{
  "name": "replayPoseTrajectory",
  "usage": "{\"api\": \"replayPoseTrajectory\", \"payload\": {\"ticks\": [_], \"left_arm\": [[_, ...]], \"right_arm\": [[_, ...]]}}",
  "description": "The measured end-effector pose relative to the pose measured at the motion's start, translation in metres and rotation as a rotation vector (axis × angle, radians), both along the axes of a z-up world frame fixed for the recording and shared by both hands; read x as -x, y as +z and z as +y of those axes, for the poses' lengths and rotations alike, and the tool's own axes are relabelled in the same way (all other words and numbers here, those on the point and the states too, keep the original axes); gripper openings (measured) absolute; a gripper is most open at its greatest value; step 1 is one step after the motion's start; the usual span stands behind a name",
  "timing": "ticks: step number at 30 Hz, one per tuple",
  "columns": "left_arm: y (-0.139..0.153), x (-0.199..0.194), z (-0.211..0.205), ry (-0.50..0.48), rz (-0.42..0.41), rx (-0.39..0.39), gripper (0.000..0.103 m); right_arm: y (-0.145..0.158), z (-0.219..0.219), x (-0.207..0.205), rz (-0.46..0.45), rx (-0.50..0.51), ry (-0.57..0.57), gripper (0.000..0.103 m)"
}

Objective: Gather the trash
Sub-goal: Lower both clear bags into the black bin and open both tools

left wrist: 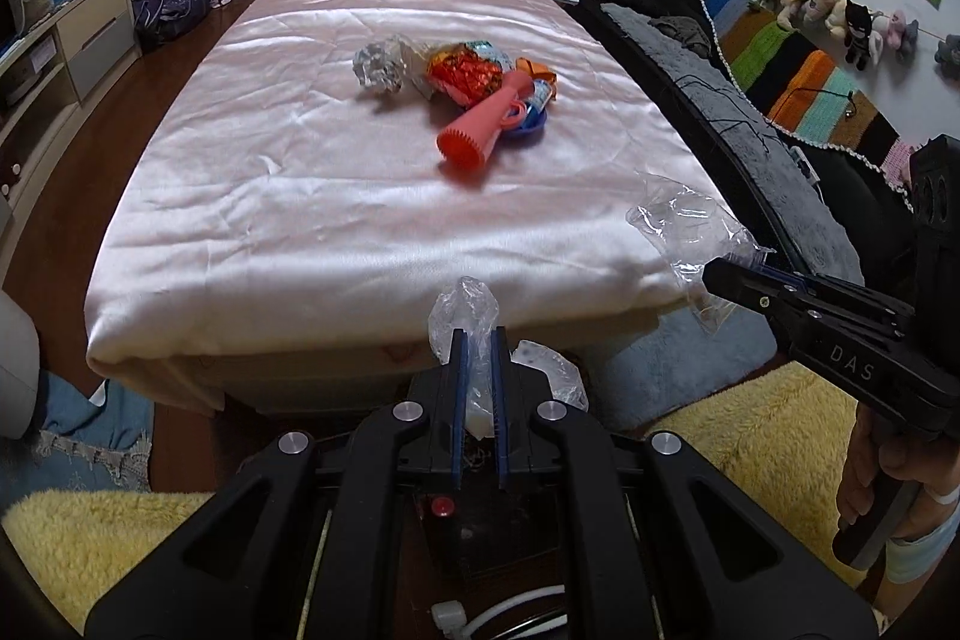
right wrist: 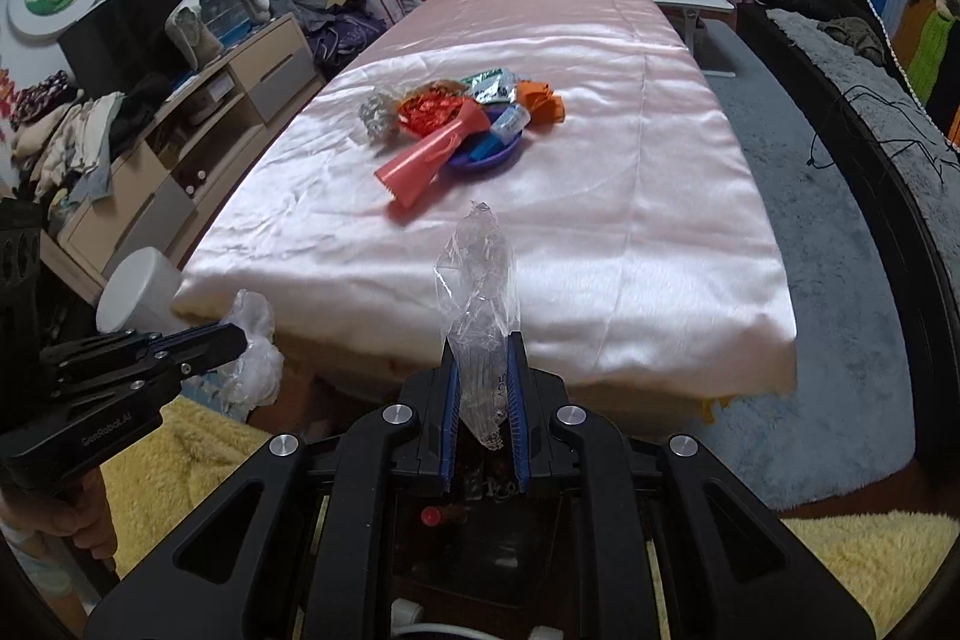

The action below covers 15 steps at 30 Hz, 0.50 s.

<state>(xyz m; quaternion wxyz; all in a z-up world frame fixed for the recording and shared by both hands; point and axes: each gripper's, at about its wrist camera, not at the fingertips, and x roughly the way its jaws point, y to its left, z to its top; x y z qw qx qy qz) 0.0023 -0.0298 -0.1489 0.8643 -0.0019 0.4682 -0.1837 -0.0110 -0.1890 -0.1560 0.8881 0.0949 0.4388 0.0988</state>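
While the trash pile [left wrist: 456, 79] lay on the table [left wrist: 300, 196], both grippers' jaws were clamped: left gripper [left wrist: 477, 340] on a bag [left wrist: 462, 310], right gripper [right wrist: 485, 346] on a wrapper [right wrist: 480, 274].

The purple dish [right wrist: 480, 160] lies mostly hidden under the pink scoop [right wrist: 429, 160].

Ahead of both pairs of jaws the pink satin cover [left wrist: 300, 196] lies bare up to the trash pile [left wrist: 462, 82]. The pink scoop [right wrist: 429, 163] juts nearest. Right of the jaws, a black sofa [left wrist: 750, 112] bounds the way.
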Motion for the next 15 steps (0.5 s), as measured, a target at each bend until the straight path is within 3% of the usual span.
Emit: {"api": "replayPoseTrajectory", "payload": {"ticks": [10, 15], "left_arm": [[-0.070, 0.022, -0.013, -0.037, 0.157, -0.020, 0.006], [-0.091, 0.025, -0.019, -0.068, 0.207, -0.033, 0.006]], "right_arm": [[-0.057, 0.019, 0.015, 0.163, -0.015, 0.042, 0.016], [-0.079, 0.028, 0.018, 0.235, -0.005, 0.070, 0.016]]}}
